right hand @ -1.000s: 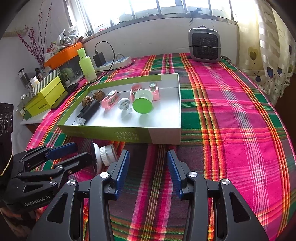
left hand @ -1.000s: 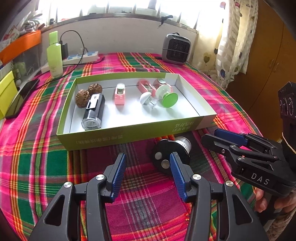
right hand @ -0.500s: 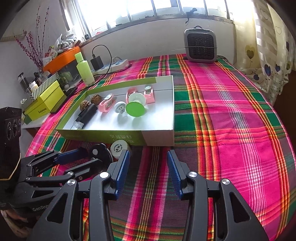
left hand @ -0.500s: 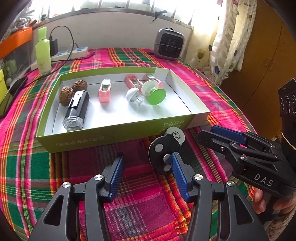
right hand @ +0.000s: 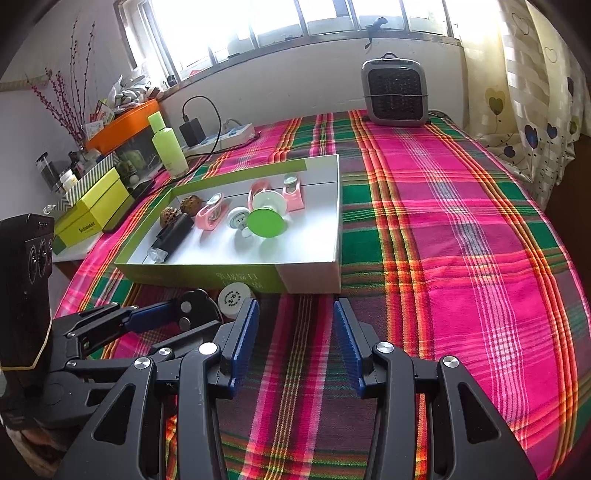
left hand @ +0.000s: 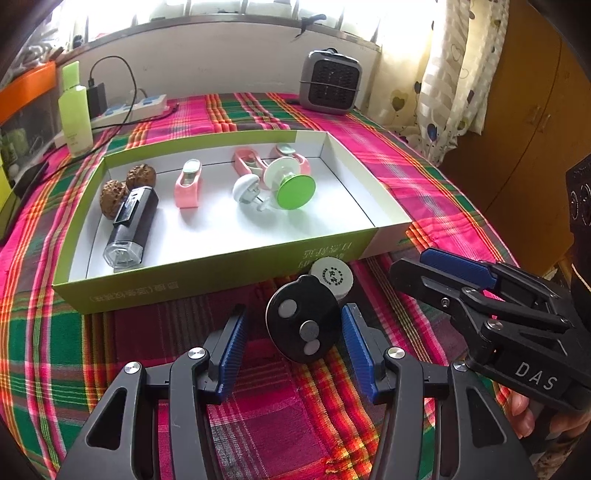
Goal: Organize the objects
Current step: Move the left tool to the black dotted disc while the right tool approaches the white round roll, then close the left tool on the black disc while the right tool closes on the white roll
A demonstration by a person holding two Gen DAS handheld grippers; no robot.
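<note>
A lived-in room of a home: a table under a bright plaid cloth (right hand: 461,221) stands against a sunlit window (right hand: 295,18). A small heater (right hand: 395,94) sits at 12 o'clock, a heart-print curtain (right hand: 535,110) hangs at 2 o'clock, and a wooden cupboard (left hand: 535,122) shows behind it. At 10 o'clock a power strip (right hand: 229,134), a green bottle (right hand: 168,146) and crowded boxes (right hand: 92,206) line the sill side, with dried twigs (right hand: 70,99) above.
</note>
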